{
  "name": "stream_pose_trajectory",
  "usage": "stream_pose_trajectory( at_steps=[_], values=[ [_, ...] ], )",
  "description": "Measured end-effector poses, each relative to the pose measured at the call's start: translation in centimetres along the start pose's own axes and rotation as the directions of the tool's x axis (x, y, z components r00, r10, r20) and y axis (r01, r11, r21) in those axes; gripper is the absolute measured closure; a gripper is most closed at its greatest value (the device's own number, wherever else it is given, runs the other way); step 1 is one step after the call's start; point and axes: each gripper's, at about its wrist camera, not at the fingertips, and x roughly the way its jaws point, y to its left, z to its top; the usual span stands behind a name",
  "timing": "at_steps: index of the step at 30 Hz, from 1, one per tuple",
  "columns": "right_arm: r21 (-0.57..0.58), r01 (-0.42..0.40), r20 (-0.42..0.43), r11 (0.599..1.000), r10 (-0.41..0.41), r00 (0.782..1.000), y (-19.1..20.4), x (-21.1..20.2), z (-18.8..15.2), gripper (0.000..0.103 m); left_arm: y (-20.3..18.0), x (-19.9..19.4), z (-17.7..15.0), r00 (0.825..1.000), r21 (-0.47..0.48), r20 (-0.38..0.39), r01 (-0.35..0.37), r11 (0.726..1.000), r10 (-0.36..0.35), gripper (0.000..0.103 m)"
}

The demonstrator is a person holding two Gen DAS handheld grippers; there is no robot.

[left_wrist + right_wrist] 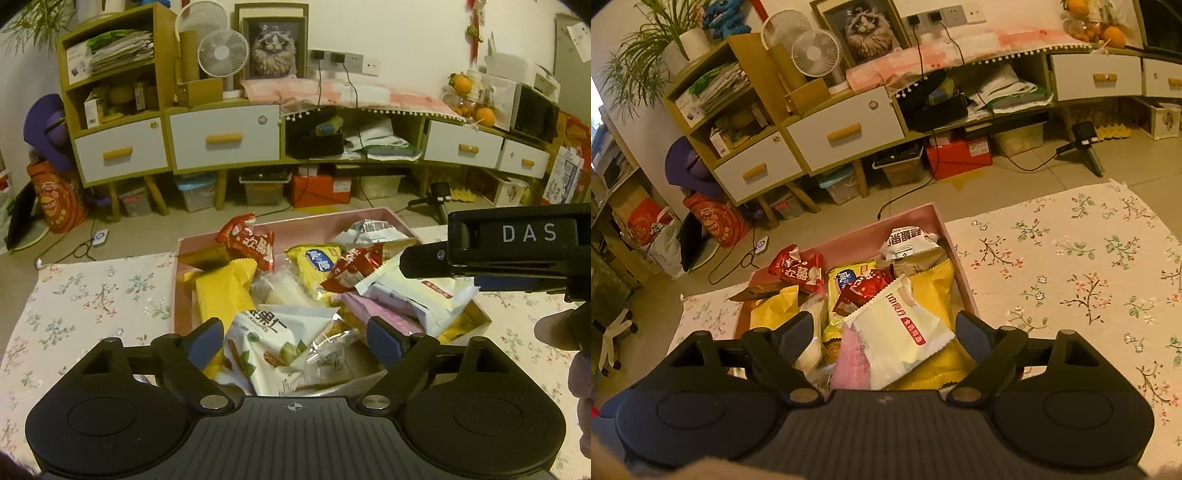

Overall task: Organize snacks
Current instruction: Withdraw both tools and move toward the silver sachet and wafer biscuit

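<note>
- So there's a pink box (pixel 176 295) sitting on a floral cloth (pixel 92 302) on the floor, and it's stuffed with snack packets, all heaped on each other.
- The left gripper (pixel 295 334) hangs over the near end of the box with its jaws spread wide. Nothing pinched; a white nut packet with green print (pixel 266 343) and a clear crinkly wrapper (pixel 328 350) lie below the gap, pads not on them.
- The right gripper (pixel 886 332) is also wide open above the box. A white packet with a red label (pixel 905 336) lies tilted between the fingers, on top of a pink packet (pixel 853 358) and a yellow one (pixel 934 299), but the pads aren't pressing on it.
- From the left view you can see the right gripper poking in from the right edge, its black finger over that same white packet (pixel 417 299), with the person's hand (pixel 565 332) behind it.
- Further back in the box: a red packet (pixel 249 243) propped up against the far left side, a yellow packet with a blue oval (pixel 314 262), a smaller red one (pixel 351 266), and a white packet with dark lettering (pixel 373 229) at the far corner.
- Behind it all there's a wooden cabinet with white drawers (pixel 221 136).
</note>
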Motion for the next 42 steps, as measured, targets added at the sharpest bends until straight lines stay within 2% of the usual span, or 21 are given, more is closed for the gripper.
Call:
stream_pose_trajectory(
  at_steps=[9, 30, 37, 42],
  values=[
    [-0.028, 0.01, 0.008, 1.0, -0.01, 1.0, 0.2, -1.8, -0.6, 0.01, 0.5, -2.6, -0.7, 1.0, -0.048, 0.001, 0.009, 0.999, -0.009, 0.011],
    [-0.118, 0.055, 0.009, 0.991, -0.054, 0.998, 1.0, -5.4, -5.4, 0.002, 2.7, -8.6, -5.2, 0.999, -0.078, -0.043, -0.018, 0.997, 0.014, 0.006],
    [-0.203, 0.094, 0.008, 0.975, -0.094, 0.996, 1.8, -5.1, -7.9, 0.001, 4.9, -8.7, -7.2, 0.998, -0.108, -0.053, -0.05, 0.993, 0.045, 0.004],
    [-0.275, 0.092, 0.026, 0.957, -0.088, 0.996, 3.2, -4.7, -9.6, 0.0, 6.6, -7.8, -8.5, 0.995, -0.112, -0.078, -0.078, 0.991, 0.07, 0.004]
  ],
)
